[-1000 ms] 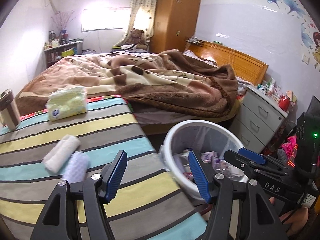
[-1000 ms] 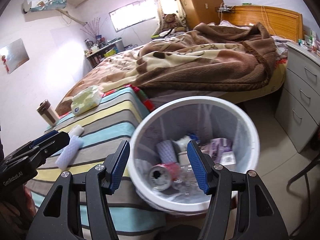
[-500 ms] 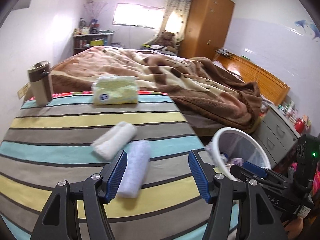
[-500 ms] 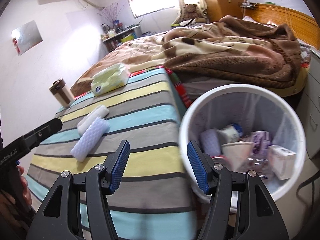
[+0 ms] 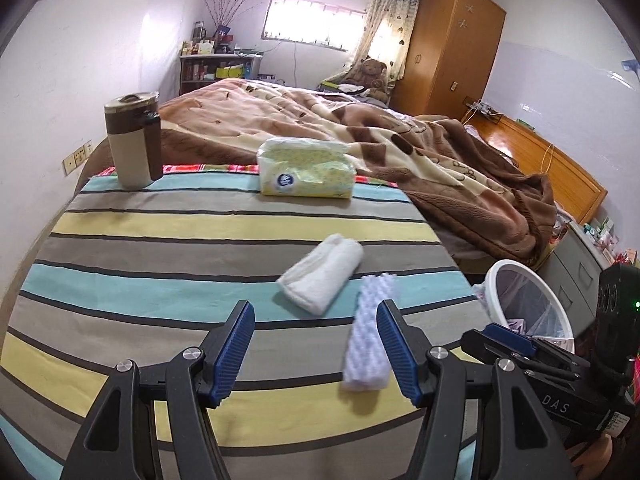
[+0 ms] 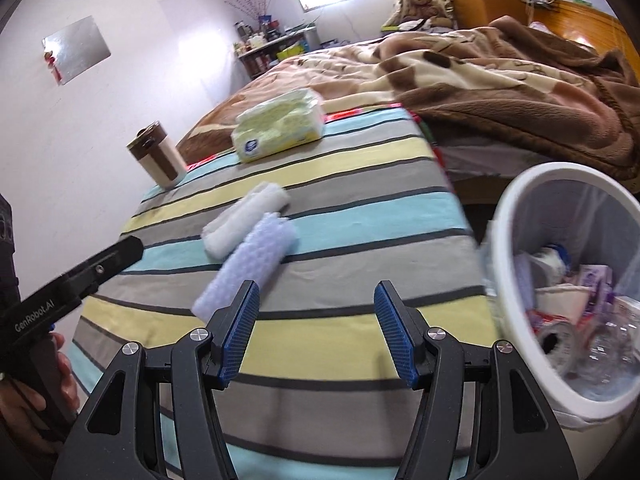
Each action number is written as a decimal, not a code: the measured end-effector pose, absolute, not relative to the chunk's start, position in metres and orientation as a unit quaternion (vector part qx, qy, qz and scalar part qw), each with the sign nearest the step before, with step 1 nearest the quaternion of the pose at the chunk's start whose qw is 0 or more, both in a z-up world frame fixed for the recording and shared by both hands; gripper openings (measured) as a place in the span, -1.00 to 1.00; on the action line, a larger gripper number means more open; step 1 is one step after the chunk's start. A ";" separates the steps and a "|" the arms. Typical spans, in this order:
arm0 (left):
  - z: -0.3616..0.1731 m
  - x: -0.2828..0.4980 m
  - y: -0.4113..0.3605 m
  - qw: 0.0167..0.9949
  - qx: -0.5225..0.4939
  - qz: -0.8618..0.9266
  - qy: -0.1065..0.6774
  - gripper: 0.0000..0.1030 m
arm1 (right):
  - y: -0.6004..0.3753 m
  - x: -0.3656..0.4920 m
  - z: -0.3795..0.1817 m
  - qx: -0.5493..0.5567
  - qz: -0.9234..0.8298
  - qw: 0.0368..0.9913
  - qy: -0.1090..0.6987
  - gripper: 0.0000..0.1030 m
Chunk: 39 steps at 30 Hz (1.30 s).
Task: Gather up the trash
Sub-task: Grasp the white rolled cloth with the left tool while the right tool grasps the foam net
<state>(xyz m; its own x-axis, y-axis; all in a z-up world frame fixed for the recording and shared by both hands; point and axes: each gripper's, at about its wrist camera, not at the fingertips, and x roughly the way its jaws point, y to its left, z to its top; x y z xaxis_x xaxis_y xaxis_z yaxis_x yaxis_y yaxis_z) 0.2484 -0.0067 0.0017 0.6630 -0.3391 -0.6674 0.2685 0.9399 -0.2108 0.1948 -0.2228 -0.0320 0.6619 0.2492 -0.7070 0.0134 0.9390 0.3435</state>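
A white rolled cloth [image 5: 322, 276] and a pale blue textured roll [image 5: 371, 340] lie side by side on the striped table cover [image 5: 160, 248]. Both show in the right wrist view too, the cloth [image 6: 244, 224] and the blue roll [image 6: 248, 264]. A white trash bin [image 6: 516, 248] with a clear liner stands off the table's right edge, holding several pieces of trash; it also shows in the left wrist view [image 5: 496, 280]. My left gripper [image 5: 314, 350] is open and empty over the table, just left of the blue roll. My right gripper [image 6: 316, 330] is open and empty between the blue roll and the bin.
A yellow tissue pack [image 5: 306, 172] and a brown and beige tumbler [image 5: 134, 142] stand at the table's far edge. A bed with a brown blanket [image 5: 440, 152] lies beyond. A grey drawer unit [image 5: 580, 264] stands behind the bin.
Both grippers have swung left, away from the bin and over the striped table. The two rolls now sit nearer the jaws. Both grippers stay open and empty.
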 end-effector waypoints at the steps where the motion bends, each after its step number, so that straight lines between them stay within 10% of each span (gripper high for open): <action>1: 0.000 0.250 -0.004 0.910 -0.048 -0.169 0.376 0.23 | -0.218 0.198 -0.033 0.163 0.071 0.896 0.406 0.19; 17: -0.012 0.292 0.014 0.899 -0.067 -0.185 0.391 0.23 | -0.185 0.246 -0.057 0.188 0.104 0.862 0.459 0.19; 24: -0.019 0.311 0.004 0.893 -0.059 -0.195 0.402 0.23 | -0.195 0.252 -0.057 0.208 0.105 0.861 0.452 -0.58; 39: -0.046 0.344 -0.044 0.873 0.000 -0.222 0.435 0.23 | -0.231 0.256 -0.052 0.190 0.063 0.876 0.439 -0.65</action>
